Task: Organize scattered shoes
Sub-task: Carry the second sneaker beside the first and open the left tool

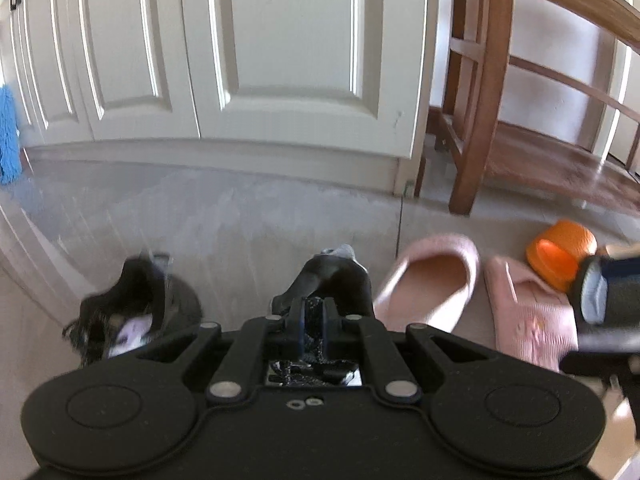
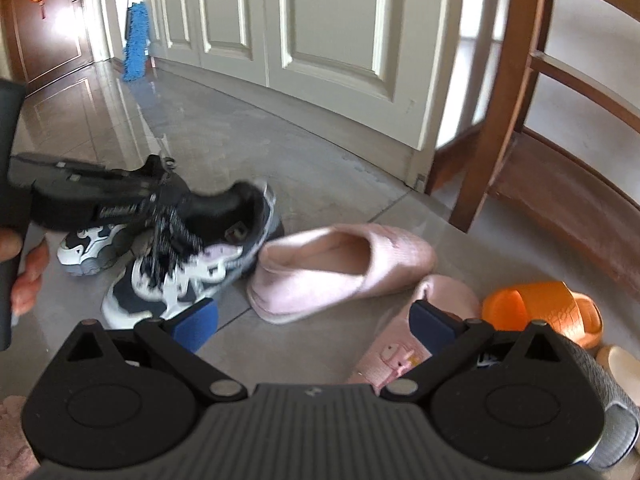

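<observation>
Shoes lay scattered on the grey floor. Only the right wrist view showed the whole sneaker (image 2: 188, 248), black, navy and white, at centre left with the left gripper (image 2: 160, 200) pinched shut on its laces; the left wrist view showed merely its dark collar (image 1: 332, 276) between closed fingers. The right gripper (image 2: 314, 320) stood wide open, empty, above a pink slipper (image 2: 340, 268).

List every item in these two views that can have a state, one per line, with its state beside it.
left gripper: shut on the black sneaker
black sneaker: gripped at its collar, toe down
second sneaker: on the floor
right gripper: open, holding nothing
closed pink slipper: upright on floor
open-toe pink slipper: upright on floor
orange slide: upright on floor
cabinet doors: shut
</observation>
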The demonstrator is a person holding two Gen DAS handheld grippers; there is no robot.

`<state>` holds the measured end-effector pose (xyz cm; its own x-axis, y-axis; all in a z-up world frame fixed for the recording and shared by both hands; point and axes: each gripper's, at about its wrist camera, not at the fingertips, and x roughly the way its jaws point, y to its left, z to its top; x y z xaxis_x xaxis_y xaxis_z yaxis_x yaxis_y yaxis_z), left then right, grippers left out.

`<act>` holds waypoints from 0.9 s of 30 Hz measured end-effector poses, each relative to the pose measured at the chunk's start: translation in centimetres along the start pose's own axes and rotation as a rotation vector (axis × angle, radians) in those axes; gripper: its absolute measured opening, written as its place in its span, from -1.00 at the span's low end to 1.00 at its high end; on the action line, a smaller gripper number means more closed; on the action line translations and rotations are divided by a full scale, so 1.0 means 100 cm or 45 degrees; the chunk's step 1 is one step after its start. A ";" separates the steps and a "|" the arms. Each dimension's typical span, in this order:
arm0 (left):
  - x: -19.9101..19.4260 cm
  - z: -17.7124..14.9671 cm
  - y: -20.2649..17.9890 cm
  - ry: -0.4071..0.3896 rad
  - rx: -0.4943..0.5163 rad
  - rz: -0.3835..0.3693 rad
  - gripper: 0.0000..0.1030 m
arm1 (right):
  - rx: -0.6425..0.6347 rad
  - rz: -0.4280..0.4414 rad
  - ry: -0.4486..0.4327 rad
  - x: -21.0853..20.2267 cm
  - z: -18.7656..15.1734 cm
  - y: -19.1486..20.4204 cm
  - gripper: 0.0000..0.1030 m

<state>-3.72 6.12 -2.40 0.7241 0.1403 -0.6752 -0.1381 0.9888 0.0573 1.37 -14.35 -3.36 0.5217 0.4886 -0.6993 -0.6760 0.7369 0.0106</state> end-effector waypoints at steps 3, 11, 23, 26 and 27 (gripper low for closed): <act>-0.006 -0.005 0.004 0.018 0.010 -0.020 -0.89 | -0.022 0.005 -0.002 0.002 0.002 0.006 0.99; -0.033 -0.008 0.004 -0.098 0.121 -0.037 -0.89 | -0.047 0.031 0.037 0.012 0.007 0.020 0.99; -0.015 -0.006 0.051 0.020 0.129 -0.001 -0.14 | -0.082 0.078 0.125 0.034 0.011 0.037 0.99; 0.000 0.001 0.065 0.088 0.030 -0.057 0.00 | -0.090 0.090 0.147 0.040 0.012 0.041 0.99; 0.005 0.002 0.067 0.109 0.014 -0.076 0.00 | -0.093 0.094 0.155 0.042 0.012 0.042 0.99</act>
<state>-4.13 12.87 -2.19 0.6706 0.0771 -0.7378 -0.0890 0.9958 0.0231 1.34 -8.62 -5.38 0.4056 0.4766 -0.7800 -0.7485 0.6630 0.0159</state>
